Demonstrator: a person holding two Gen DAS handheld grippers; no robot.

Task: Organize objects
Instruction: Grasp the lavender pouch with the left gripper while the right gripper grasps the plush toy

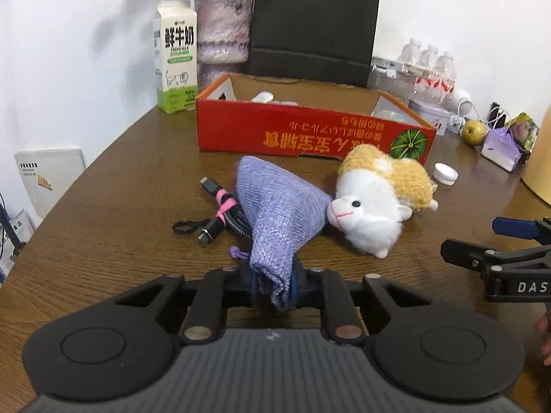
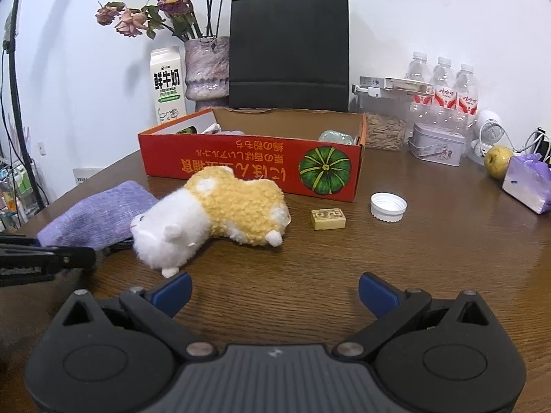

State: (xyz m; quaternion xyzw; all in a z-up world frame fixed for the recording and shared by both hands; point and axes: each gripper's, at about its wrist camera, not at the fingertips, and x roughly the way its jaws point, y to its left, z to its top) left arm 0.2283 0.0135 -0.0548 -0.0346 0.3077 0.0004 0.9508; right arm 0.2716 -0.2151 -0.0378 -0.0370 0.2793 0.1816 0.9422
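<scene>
In the left wrist view, the left gripper (image 1: 274, 287) has its fingers (image 1: 299, 279) closed tight on the near end of the purple knit pouch (image 1: 279, 206). The cloth rises from that pinch and drapes away toward the red box (image 1: 310, 130), probably so it can be carried there. Under the pouch's far end, on the box's near side, lies a bundled cable (image 1: 220, 216); the plush toy (image 1: 375, 203) lies beside the pouch, its snout touching the cloth. A milk carton (image 1: 175, 58) stands left of the box.

In the right wrist view, the right gripper (image 2: 274, 292) hovers over the desk (image 2: 430, 251) with its fingers (image 2: 377, 290) spread wide and holding nothing, seemingly waiting its turn. In front of the box lie the plush toy, a small yellow block (image 2: 328, 219) and a white cap (image 2: 388, 207), likely still to be sorted.
</scene>
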